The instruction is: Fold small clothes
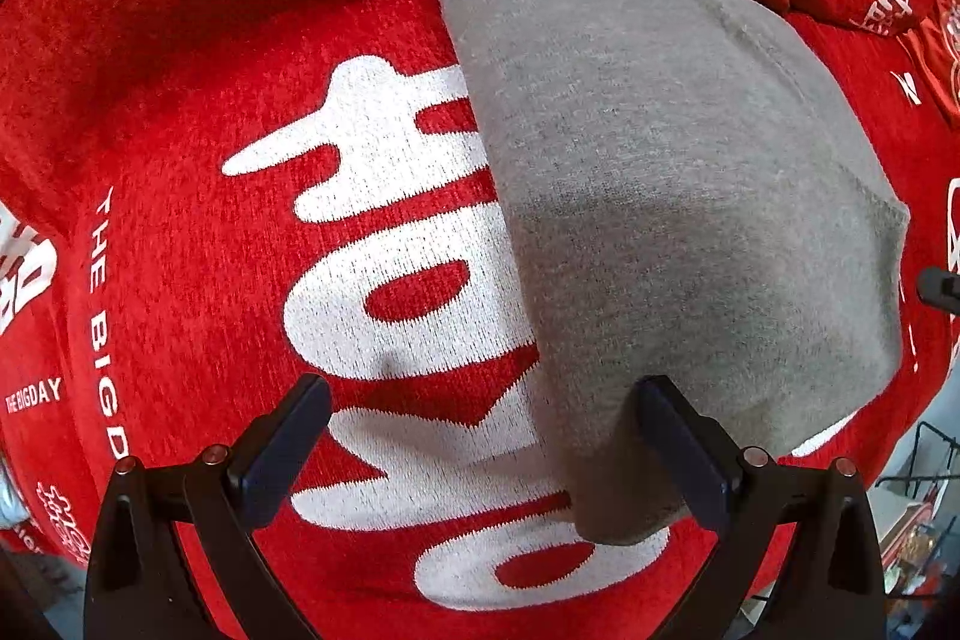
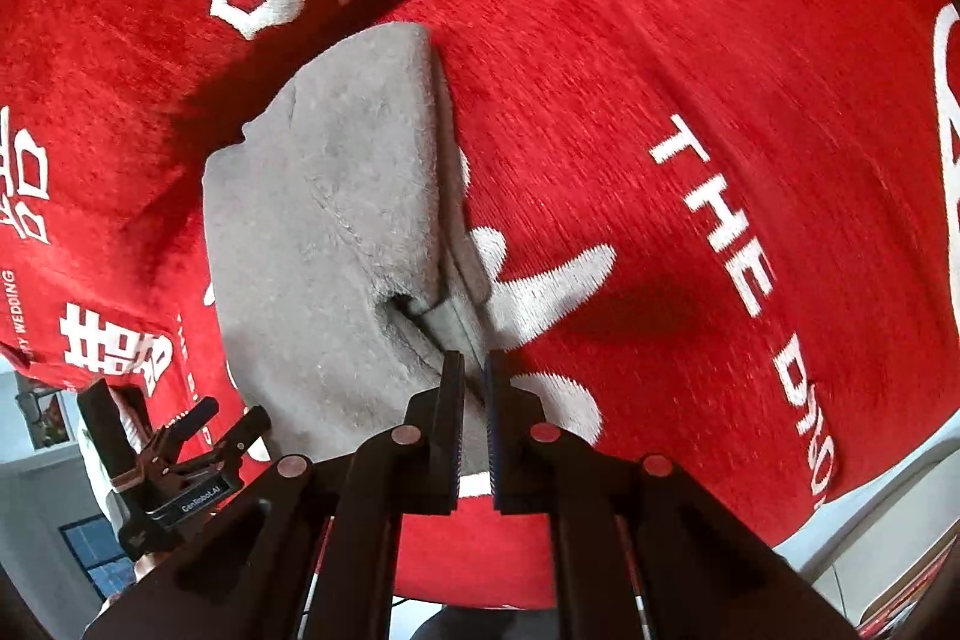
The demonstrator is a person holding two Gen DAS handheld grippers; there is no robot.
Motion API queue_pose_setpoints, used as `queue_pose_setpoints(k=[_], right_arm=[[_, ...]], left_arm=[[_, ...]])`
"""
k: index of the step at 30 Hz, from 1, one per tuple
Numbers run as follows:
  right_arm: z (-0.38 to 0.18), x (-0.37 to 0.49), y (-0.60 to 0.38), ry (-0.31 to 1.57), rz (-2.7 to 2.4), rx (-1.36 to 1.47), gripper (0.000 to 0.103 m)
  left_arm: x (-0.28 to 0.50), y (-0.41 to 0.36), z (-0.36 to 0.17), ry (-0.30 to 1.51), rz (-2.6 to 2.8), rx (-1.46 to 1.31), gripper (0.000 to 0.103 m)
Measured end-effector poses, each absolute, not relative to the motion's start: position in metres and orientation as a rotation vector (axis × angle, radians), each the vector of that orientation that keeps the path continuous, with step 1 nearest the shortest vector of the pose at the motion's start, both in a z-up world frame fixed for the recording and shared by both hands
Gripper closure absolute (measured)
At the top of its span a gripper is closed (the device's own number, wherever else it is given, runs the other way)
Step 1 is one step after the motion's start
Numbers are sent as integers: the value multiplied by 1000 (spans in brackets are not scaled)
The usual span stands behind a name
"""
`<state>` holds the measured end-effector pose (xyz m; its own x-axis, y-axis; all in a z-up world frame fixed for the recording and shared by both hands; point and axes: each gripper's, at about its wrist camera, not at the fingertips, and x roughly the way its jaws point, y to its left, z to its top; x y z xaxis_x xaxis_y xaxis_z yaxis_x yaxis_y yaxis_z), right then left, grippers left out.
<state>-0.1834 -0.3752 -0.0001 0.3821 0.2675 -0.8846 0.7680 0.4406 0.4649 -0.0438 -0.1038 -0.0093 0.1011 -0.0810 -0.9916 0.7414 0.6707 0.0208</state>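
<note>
Your grey garment (image 1: 672, 196) lies folded on the red printed cloth (image 1: 180, 100), with bare cloth past its left edge. Your left gripper (image 1: 486, 436) hangs wide open over its near corner, holding nothing. Your right gripper (image 2: 477, 370) is nearly shut, pinching the garment's hem

Bright even light, soft shadows, strong fisheye warping, dark corners

left tongs (image 1: 483, 436): jaws wide apart, pointing down | right tongs (image 2: 475, 370): jaws nearly together, angled down
</note>
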Motion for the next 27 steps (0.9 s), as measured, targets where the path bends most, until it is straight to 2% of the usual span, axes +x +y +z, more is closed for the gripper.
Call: queue_pose_setpoints(k=[10, 11, 12, 13, 14, 27], right_arm=[[-6, -185, -384, 1190, -427, 1123, 95], [-6, -185, -386, 1189, -430, 1124, 88], [-7, -185, -387, 1187, -434, 1126, 72], [-7, -186, -389, 1181, -439, 1131, 60], [-6, -186, -391, 1172, -445, 1135, 41], [-11, -162, -414, 1126, -377, 1142, 38]], left_arm=[[-28, -98, -17, 1437, -671, 511, 0], [-25, -97, -15, 1439, -674, 492, 0], [-22, -96, -11, 1436, -680, 473, 0], [-19, -95, -7, 1432, -686, 458, 0], [-16, -96, -4, 1429, -692, 442, 0], [33, -131, 2, 1466, -699, 257, 0]])
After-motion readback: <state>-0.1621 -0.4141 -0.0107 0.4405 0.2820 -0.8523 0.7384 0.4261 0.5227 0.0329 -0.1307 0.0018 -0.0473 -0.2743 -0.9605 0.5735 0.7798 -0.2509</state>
